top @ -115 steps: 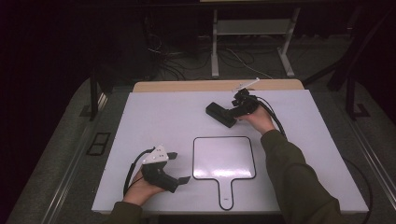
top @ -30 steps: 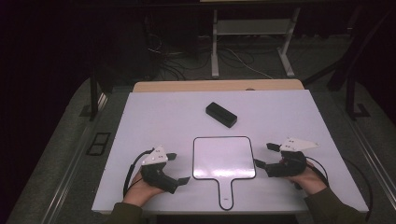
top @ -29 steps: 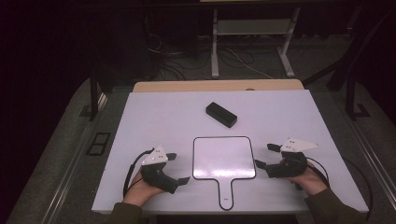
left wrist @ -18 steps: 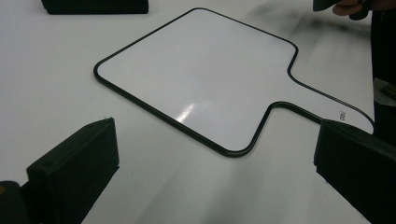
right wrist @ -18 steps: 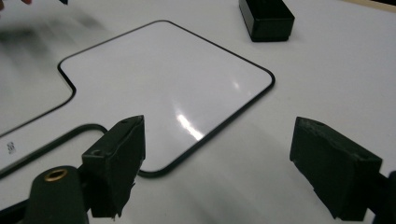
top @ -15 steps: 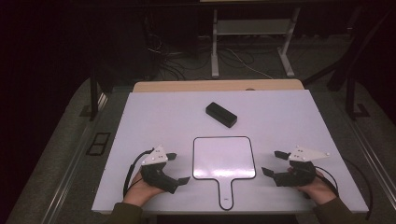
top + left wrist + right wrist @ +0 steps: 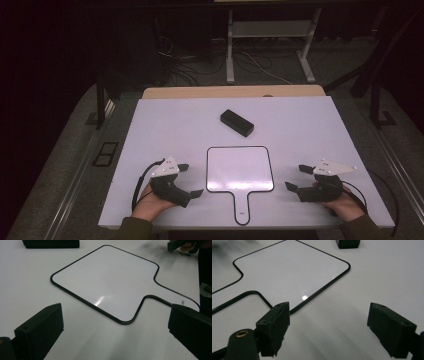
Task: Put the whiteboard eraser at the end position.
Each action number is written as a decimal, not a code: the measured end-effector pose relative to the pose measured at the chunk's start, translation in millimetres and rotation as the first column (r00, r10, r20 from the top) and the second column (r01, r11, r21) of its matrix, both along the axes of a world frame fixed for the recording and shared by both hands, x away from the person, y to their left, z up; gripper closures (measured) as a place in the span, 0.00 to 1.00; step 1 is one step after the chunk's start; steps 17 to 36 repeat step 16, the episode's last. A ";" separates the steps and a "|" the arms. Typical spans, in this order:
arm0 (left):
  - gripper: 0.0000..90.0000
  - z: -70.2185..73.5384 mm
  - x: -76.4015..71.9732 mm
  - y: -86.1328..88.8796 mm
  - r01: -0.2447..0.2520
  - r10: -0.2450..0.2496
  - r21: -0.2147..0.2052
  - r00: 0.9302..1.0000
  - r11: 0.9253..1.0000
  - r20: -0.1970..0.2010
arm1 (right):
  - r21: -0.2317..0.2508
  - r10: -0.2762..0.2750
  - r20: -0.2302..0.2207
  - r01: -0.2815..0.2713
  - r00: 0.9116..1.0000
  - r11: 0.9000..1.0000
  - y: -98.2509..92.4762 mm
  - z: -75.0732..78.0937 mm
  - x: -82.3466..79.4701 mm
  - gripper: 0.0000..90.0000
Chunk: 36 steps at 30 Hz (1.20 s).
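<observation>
Left tool (image 7: 192, 180) and right tool (image 7: 296, 177) both spread, empty, at 9 and 3 o'clock of paddle whiteboard (image 7: 240, 169) on tabletop (image 7: 300, 125); black box (image 7: 236, 123) at 12

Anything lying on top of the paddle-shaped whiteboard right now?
No. The whiteboard is bare, with only glare on it. It lies flat on the table, so whatever is beneath it is hidden. The black box sits apart, farther back.
</observation>
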<state>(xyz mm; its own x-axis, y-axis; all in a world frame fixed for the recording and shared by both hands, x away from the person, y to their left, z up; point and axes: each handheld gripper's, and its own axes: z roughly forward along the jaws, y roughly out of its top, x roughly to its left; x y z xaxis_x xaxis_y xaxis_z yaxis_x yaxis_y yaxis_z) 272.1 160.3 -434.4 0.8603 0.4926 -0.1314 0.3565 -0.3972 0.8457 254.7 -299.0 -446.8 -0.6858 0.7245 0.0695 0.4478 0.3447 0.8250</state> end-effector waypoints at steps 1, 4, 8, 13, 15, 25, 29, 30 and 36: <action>0.00 0.0 0.0 0.0 -0.001 0.001 0.001 1.000 1.000 0.000 | -0.003 0.000 0.000 0.000 1.000 1.000 0.0 -0.1 0.2 0.19; 0.00 0.1 0.0 0.0 -0.003 0.003 -0.002 1.000 1.000 -0.001 | -0.003 -0.001 -0.001 0.001 1.000 1.000 0.0 -0.1 0.4 0.19; 0.00 0.0 -0.1 -0.2 -0.001 0.001 0.002 1.000 1.000 0.000 | 0.001 -0.004 -0.001 0.004 1.000 1.000 -0.1 0.1 0.7 0.19; 0.00 -0.1 -0.2 -0.3 -0.001 0.001 0.002 1.000 1.000 0.000 | 0.004 -0.003 0.001 0.003 1.000 1.000 0.0 0.4 0.7 0.19; 0.00 0.0 -0.1 -0.3 -0.001 0.001 0.001 1.000 1.000 0.000 | 0.009 -0.004 0.001 0.004 1.000 1.000 -0.2 0.7 0.6 0.19; 0.00 0.2 -0.1 -0.3 -0.001 0.001 0.002 1.000 1.000 0.000 | 0.011 -0.006 0.002 0.006 1.000 1.000 -0.4 0.7 0.8 0.19; 0.00 0.2 -0.1 -0.3 -0.001 0.001 0.002 1.000 1.000 0.000 | 0.011 -0.006 0.002 0.006 1.000 1.000 -0.4 0.7 0.8 0.19; 0.00 0.2 -0.1 -0.3 -0.001 0.001 0.002 1.000 1.000 0.000 | 0.011 -0.006 0.002 0.006 1.000 1.000 -0.4 0.7 0.8 0.19; 0.00 0.2 -0.1 -0.3 -0.001 0.001 0.002 1.000 1.000 0.000 | 0.011 -0.006 0.002 0.006 1.000 1.000 -0.4 0.7 0.8 0.19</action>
